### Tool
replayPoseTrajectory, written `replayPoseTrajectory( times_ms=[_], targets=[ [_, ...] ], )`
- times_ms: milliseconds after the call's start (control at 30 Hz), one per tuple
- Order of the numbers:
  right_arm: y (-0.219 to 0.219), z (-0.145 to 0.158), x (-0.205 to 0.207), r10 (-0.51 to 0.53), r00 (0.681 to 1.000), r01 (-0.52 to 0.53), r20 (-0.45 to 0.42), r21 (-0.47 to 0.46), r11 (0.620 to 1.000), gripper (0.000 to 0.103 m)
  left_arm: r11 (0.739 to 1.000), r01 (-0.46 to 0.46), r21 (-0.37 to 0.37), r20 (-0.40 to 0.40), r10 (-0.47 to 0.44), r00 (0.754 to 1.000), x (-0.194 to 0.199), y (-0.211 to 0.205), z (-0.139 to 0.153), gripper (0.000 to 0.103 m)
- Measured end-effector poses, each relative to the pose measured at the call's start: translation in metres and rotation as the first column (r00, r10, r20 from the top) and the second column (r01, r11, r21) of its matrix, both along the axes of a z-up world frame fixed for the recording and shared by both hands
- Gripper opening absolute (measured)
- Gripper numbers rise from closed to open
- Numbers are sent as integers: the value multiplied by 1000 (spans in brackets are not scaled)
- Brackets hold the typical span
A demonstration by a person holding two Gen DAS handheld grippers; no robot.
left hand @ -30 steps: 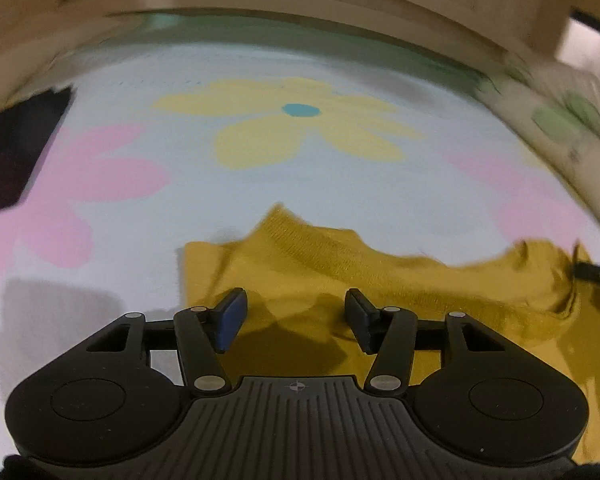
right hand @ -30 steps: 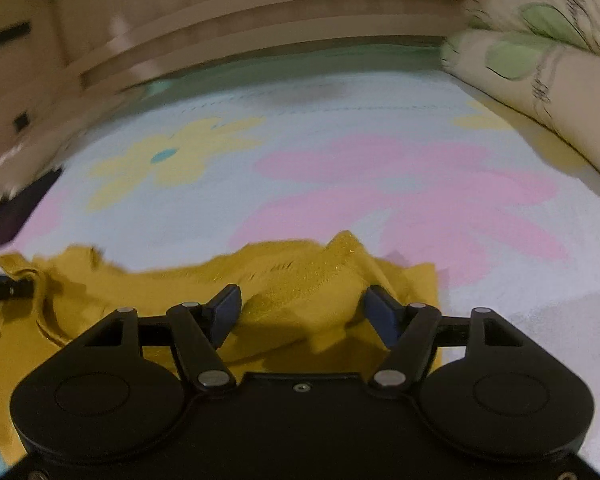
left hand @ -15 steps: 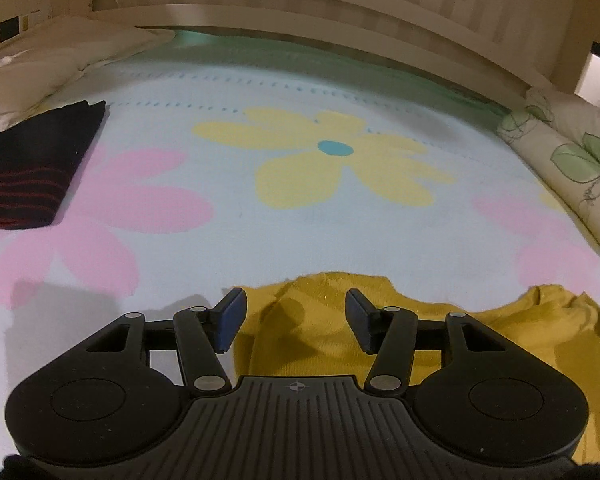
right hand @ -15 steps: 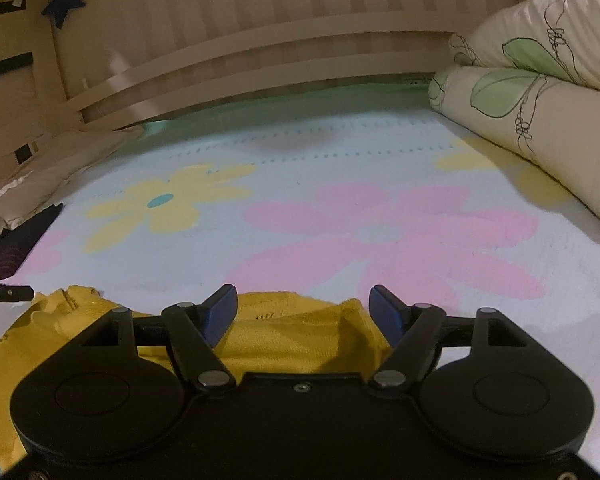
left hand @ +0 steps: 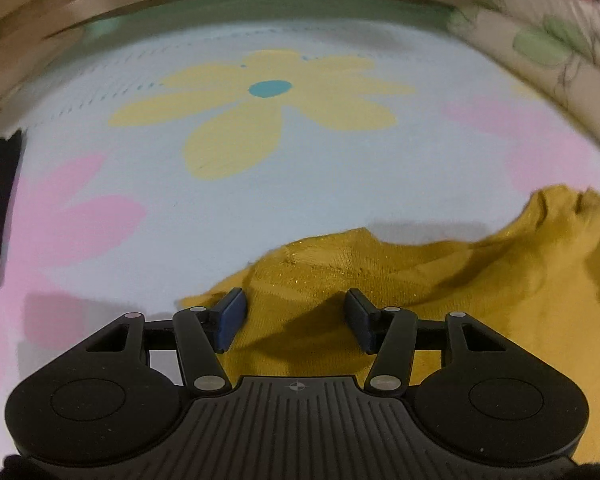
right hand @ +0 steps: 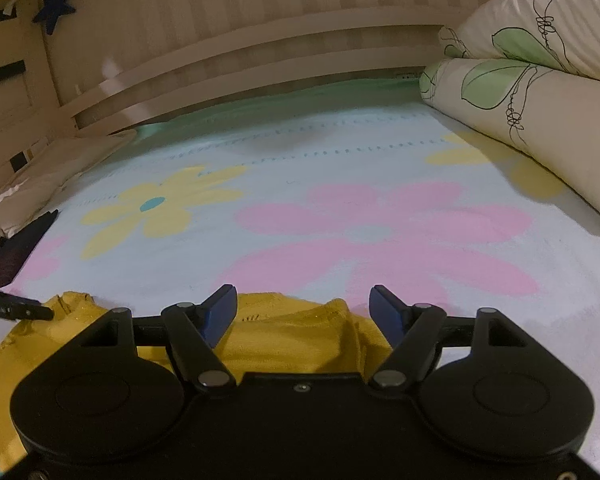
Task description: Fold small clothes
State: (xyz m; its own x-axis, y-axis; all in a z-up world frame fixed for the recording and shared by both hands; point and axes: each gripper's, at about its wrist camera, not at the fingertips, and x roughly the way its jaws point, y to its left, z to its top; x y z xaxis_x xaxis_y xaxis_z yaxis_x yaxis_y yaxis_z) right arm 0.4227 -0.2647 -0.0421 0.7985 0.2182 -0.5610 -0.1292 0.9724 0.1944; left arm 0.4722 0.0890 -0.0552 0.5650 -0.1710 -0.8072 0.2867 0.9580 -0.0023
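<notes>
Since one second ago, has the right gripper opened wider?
Yes. The right gripper now stands wider: its blue pads reach past the yellow garment's raised fold on both sides, where earlier they sat closer in.

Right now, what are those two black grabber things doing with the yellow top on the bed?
A person is folding a small mustard-yellow top on a flowery bedsheet. The left gripper and right gripper both hover over it with fingers apart, gripping nothing. The top lies rumpled, not neatly folded yet.
</notes>
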Motion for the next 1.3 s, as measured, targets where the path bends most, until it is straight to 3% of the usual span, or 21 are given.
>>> replayPoseTrajectory(
  times_ms=[33,133,200,233,333,467,600,633,667,700,867,967,1033,1067,1133,1167,1200,1233,1300],
  targets=[
    [0,-1,0,1,1000,-1,-3,-1,1000,76,1000,-3,-2,9,3,1000,0,-1,0,48],
    [1,-3,0,6,1000,-6,-10,-5,1000,76,1000,-17,-22,26,17,1000,-1,-2,1,29],
    [1,-3,-1,6,1000,-6,-11,-4,1000,76,999,-15,-35,50,17,999,-6,-1,3,10],
    [0,-3,-1,6,1000,-6,-11,-3,1000,76,999,-26,-29,71,28,997,-7,-1,4,6],
    [-1,-3,0,6,1000,-6,-13,-5,1000,76,994,-112,13,116,109,987,-11,3,5,5],
    [-2,-3,0,3,1000,-3,-20,-7,1000,76,982,-188,14,71,186,980,-7,15,-4,5],
    [-5,-4,0,-8,1000,8,-23,-1,1000,78,985,-163,-64,45,166,985,-8,22,-1,10],
    [-5,-5,1,-12,1000,12,-24,0,1000,79,983,-153,-104,20,156,988,-6,24,-1,15],
    [-5,-6,0,-14,1000,14,-26,0,1000,79,981,-140,-135,0,142,990,-4,23,0,30],
    [-5,-6,1,-14,999,14,-29,-2,1000,79,981,-122,-152,-6,122,993,-4,21,1,38],
    [-2,-7,0,-4,1000,4,-31,-9,1000,79,993,-52,-107,-23,50,999,6,6,0,44],
    [-1,-7,-1,1,1000,-1,-28,-10,1000,79,997,-54,-51,-7,54,999,9,0,-4,46],
    [-1,-6,-2,4,1000,-4,-24,-10,1000,79,997,-80,-5,10,80,997,10,-2,-4,54],
    [-1,-6,-2,6,1000,-6,-23,-9,1000,79,996,-94,6,12,94,996,11,-3,-5,59],
    [-1,-6,-2,9,1000,-9,-24,-7,1000,79,994,-105,-9,0,105,994,12,-3,-8,58],
    [0,-7,-1,11,1000,-11,-24,-6,1000,79,995,-98,-26,6,98,995,10,-3,-7,42],
    [0,-7,-1,12,1000,-13,-26,-7,1000,79,996,-76,-55,12,77,997,8,-4,-5,10],
    [-1,-7,-1,15,1000,-15,-27,-7,1000,79,995,-58,-83,24,60,998,3,-4,-2,8],
    [-1,-7,-1,16,1000,-16,-26,-6,1000,79,998,-38,-57,93,44,995,-11,-9,5,7]
  ],
)
